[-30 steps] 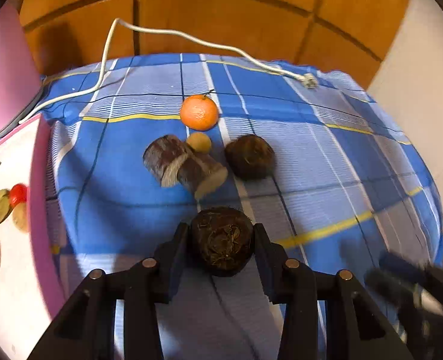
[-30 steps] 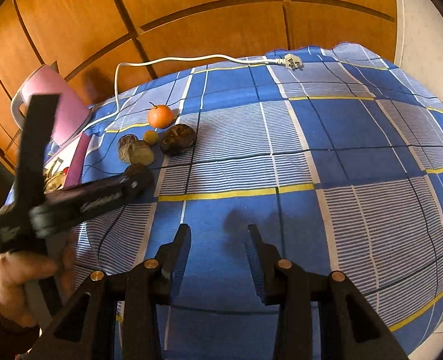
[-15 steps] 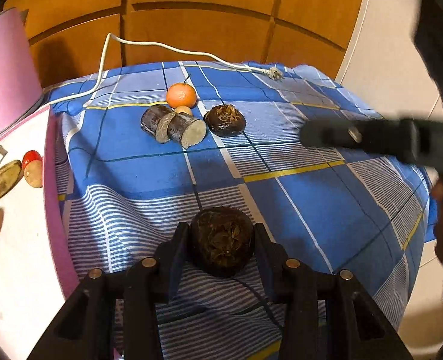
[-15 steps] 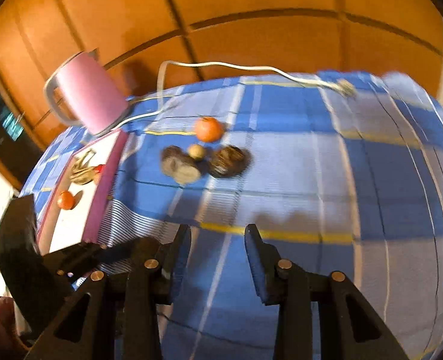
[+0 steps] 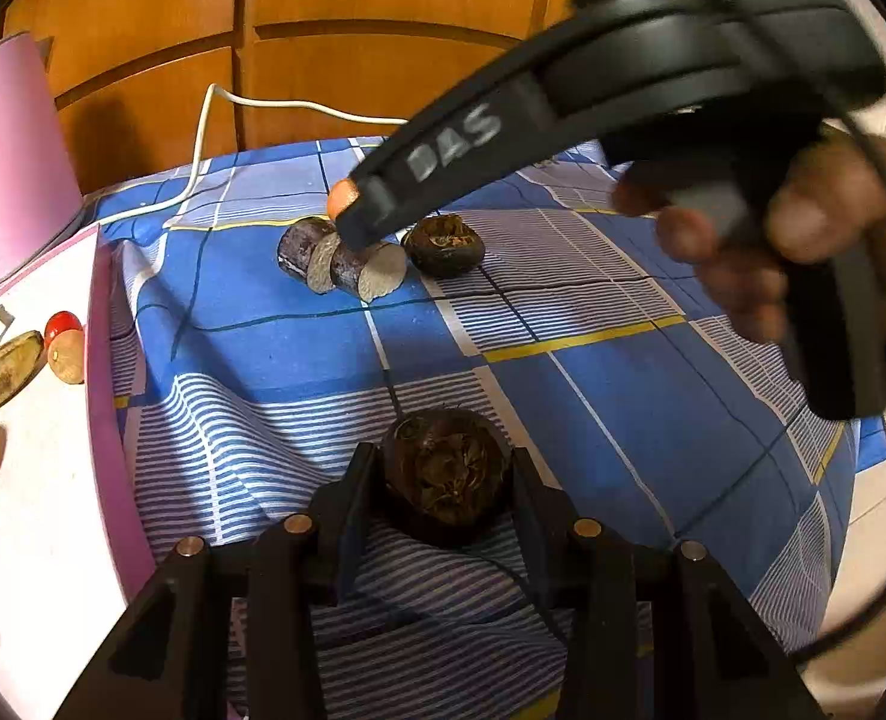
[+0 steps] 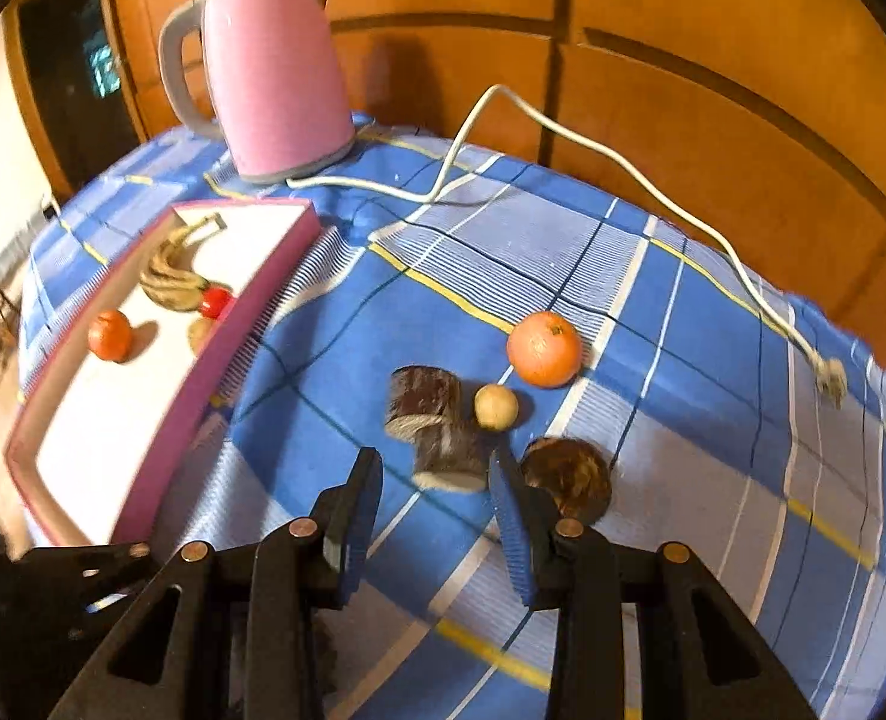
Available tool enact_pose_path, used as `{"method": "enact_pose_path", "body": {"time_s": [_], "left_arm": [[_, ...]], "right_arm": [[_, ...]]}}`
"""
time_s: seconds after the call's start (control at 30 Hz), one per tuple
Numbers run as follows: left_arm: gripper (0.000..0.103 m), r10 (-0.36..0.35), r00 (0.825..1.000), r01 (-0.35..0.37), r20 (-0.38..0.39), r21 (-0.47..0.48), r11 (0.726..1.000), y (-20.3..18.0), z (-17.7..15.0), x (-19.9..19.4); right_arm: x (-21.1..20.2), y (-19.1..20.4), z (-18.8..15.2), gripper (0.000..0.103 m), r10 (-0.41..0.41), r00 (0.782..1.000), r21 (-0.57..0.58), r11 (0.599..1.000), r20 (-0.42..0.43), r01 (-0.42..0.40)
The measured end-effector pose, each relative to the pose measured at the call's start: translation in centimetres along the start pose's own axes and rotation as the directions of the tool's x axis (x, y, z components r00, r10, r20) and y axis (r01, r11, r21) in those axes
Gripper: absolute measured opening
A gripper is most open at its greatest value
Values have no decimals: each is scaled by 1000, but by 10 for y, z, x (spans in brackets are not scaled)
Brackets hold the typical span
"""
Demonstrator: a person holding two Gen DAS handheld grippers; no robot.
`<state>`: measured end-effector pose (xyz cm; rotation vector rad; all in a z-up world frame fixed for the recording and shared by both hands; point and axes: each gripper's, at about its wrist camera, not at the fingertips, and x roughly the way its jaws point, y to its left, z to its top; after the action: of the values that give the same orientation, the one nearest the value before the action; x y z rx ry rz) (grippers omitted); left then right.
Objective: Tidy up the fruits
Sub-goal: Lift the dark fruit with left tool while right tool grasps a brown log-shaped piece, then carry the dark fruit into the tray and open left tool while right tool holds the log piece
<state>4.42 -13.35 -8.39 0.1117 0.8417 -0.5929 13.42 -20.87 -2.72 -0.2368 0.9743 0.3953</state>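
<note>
The left gripper (image 5: 445, 474) was clenched on a dark, rough-skinned round fruit (image 5: 445, 468), carried above the blue checked tablecloth (image 5: 592, 396) near the pink-rimmed tray (image 5: 104, 396) at the table's left edge; the tray already held a banana (image 6: 173, 285), a small red fruit (image 6: 216, 300) and an orange fruit (image 6: 110, 334). The right gripper (image 6: 437, 480) stood released and empty, its jaws apart around nothing, poised over the cluster in the middle of the cloth: two cut cane-like pieces (image 6: 437, 432), a small tan fruit (image 6: 495, 407), an orange (image 6: 543, 349) and a second dark fruit (image 6: 568, 477).

The risks looked twofold, as a judgement; the held fruit was round and gripped only at its sides, so a loosened squeeze before it cleared the tray rim could drop it onto the cloth and let it roll toward the edge; the right jaws hung over closely packed pieces, so closing there might nudge the tan fruit or catch two things together. A white cord (image 6: 562, 138) from the pink kettle (image 6: 269, 72) trailed behind the cluster and could snag a careless reach.
</note>
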Motion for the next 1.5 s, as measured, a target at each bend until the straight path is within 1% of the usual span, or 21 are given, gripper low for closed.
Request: {"method": "enact_pose_path", "body": {"time_s": [0.17,0.23,0.33,0.4,0.5,0.53,0.6,0.63,0.7,0.77,0.87,0.97,1.07,1.17,1.23,1.33,1.43,1.5], "left_arm": [[44,3,1000,-3,7,7,1000,-1,-2,0],[44,3,1000,-3,8,7,1000,-1,-3,-1],[44,3,1000,-3,8,8,1000,-1,-4,-2],[44,3,1000,-3,8,8,1000,-2,-4,-2],[44,2,1000,-2,7,7,1000,-1,-3,-1],[44,2,1000,-2,7,7,1000,0,-3,-1],[44,2,1000,-2,4,3,1000,-1,-3,-1],[44,1,1000,-1,3,1,1000,0,-3,-1],[43,-4,1000,4,-4,-3,1000,0,-2,-1],[43,-14,1000,14,-14,-14,1000,2,0,-1],[43,-34,999,33,-31,-39,999,7,7,-1],[43,-51,998,50,-24,-42,998,6,12,-9],[43,-68,998,68,3,-47,997,6,17,-25],[43,-77,996,81,43,-85,993,17,24,-47],[43,-68,996,75,60,-117,990,27,27,-61],[43,-46,994,65,99,-192,979,55,31,-87],[43,24,991,14,135,-270,963,92,30,-112],[43,84,985,-31,151,-324,946,122,28,-127]], "right_arm": [[22,4,6,37,-13,998,-98,995,-60,7],[31,9,8,37,-37,996,-142,990,-80,25],[43,11,7,37,-56,993,-175,984,-107,37],[46,12,5,35,-65,992,-176,983,-109,45],[40,10,1,34,-62,994,-143,988,-86,49],[31,7,-2,34,-52,997,-114,992,-61,45],[18,4,-7,34,-27,999,-67,997,-36,25],[8,1,-14,34,-7,1000,-32,999,-27,6],[-3,-2,-25,34,7,1000,19,1000,-19,-7],[-15,-9,-45,34,28,999,102,994,-17,-26],[-27,-16,-73,34,9,1000,193,981,-20,-5],[-33,-21,-93,34,-1,1000,261,965,-23,7],[-33,-23,-100,34,-11,1000,301,954,-18,16],[-30,-23,-100,34,-19,1000,326,945,-9,21],[-29,-23,-99,34,-26,1000,329,944,-5,27],[-27,-22,-100,34,-36,999,337,941,-8,37],[-26,-22,-101,34,-44,999,339,940,-13,46],[-26,-22,-102,34,-48,999,341,939,-12,49]]}}
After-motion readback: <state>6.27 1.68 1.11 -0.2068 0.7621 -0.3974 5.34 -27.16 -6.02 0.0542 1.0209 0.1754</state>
